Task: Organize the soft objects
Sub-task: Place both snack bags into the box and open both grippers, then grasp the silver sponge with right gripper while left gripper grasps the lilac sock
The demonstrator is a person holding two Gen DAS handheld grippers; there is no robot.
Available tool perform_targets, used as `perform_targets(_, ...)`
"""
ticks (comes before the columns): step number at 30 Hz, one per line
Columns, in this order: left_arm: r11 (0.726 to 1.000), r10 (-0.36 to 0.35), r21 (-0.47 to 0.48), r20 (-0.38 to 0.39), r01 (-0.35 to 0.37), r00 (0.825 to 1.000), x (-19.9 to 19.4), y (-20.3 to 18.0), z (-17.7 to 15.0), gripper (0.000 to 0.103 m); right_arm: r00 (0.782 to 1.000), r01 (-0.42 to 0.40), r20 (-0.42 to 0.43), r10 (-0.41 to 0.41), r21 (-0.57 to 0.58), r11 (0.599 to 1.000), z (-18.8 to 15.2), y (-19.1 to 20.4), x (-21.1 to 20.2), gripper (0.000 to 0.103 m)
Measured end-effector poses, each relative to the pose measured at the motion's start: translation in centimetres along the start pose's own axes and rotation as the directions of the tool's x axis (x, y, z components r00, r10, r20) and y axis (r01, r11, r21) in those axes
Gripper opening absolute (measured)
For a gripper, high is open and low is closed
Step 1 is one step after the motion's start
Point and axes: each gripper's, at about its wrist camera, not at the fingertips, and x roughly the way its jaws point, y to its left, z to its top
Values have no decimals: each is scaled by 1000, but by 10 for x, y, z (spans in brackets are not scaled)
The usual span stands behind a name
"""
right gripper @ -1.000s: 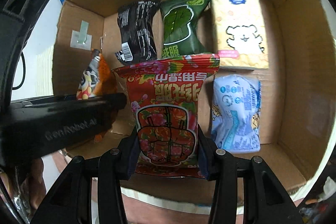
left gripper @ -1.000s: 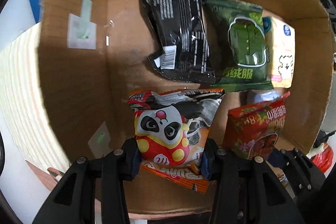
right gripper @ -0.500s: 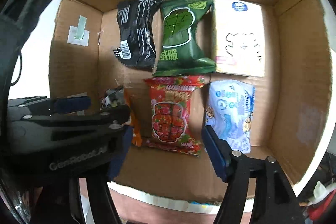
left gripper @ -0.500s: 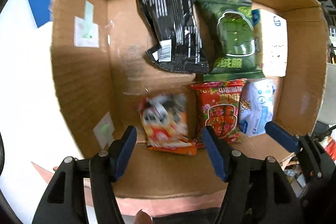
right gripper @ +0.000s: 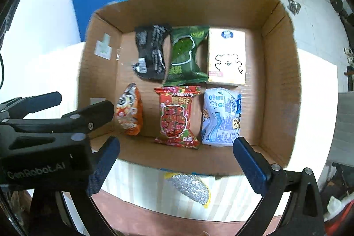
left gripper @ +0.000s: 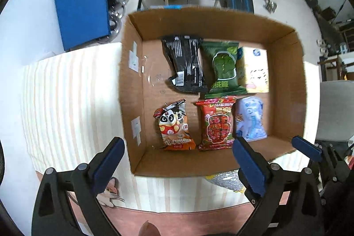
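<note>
Both wrist cameras look steeply down into the cardboard box [left gripper: 212, 23] from above its near edge, at middling range. Left view sits further left; right view catches the left gripper [right gripper: 81, 107] at its side. Both share all six packets.

Six snack packets [left gripper: 176, 125] in cardboard box [left gripper: 212, 21], tongs [left gripper: 177, 154] spread

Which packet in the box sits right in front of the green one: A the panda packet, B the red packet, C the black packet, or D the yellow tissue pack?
B: the red packet lies in the near row, directly below the green packet.
</note>
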Motion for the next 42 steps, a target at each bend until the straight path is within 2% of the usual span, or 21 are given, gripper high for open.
perform_targets(2,1000,-17,0,39,17,999,-19,4,-7,100,1000,-1,31,1,-17,1000,-6,5,-7,103)
perform_targets(4,1000,-7,3,109,6,994,-36,8,-26,100,997,25,74,-21,-51,998,-20,8,-16,103)
perform_targets(8,996,86,-31,242,-81,967,-57,26,-79,100,996,26,93,-16,-110,994,-64,5,-26,103)
perform_targets(10,990,137,-79,271,-120,953,-51,42,-113,100,997,28,74,-18,-133,991,-87,3,-17,103)
perform_targets(12,979,175,-149,252,-141,952,-32,66,-149,100,998,56,44,-50,-161,985,-110,2,-2,103)
perform_targets(14,968,189,-203,195,-149,963,-9,88,-176,100,997,78,9,-78,-189,979,-128,1,20,103)
perform_targets(16,952,167,-275,91,-136,982,28,115,-201,100,995,93,-27,-100,-192,977,-139,-2,43,103)
perform_targets(20,919,148,-366,-22,-146,989,76,146,-225,100,991,92,-77,-106,-166,982,-144,-9,90,103)
perform_targets(23,914,139,-378,-44,-145,989,89,142,-233,100,989,99,-93,-116,-169,981,-142,-8,115,103)
perform_targets(27,929,114,-350,-29,-117,993,97,114,-223,100,982,117,-123,-140,-178,977,-139,-5,146,103)
perform_targets(28,936,106,-336,-27,-109,994,99,105,-218,100,980,126,-133,-151,-179,976,-140,-5,152,97)
perform_targets(29,942,95,-323,-22,-97,995,99,96,-213,100,977,132,-143,-158,-172,976,-142,-8,157,80)
perform_targets(30,948,74,-310,-12,-74,997,99,83,-207,100,975,144,-147,-168,-160,977,-145,-12,159,68)
perform_targets(31,951,60,-304,-6,-59,998,101,76,-202,100,973,152,-152,-174,-141,978,-148,-18,160,62)
perform_targets(33,956,4,-293,10,0,1000,103,54,-190,100,973,164,-151,-174,-78,983,-156,-38,156,61)
perform_targets(35,948,-83,-305,24,86,996,107,35,-179,100,975,163,-152,-161,0,987,-166,-64,147,61)
perform_targets(36,934,-151,-323,30,152,988,113,24,-173,100,976,160,-154,-153,35,987,-169,-75,143,61)
perform_targets(39,886,-275,-376,45,271,960,130,5,-161,100,978,161,-154,-141,126,979,-184,-110,130,61)
perform_targets(42,815,-380,-445,70,370,922,149,-6,-154,100,975,189,-147,-165,172,967,-194,-133,120,61)
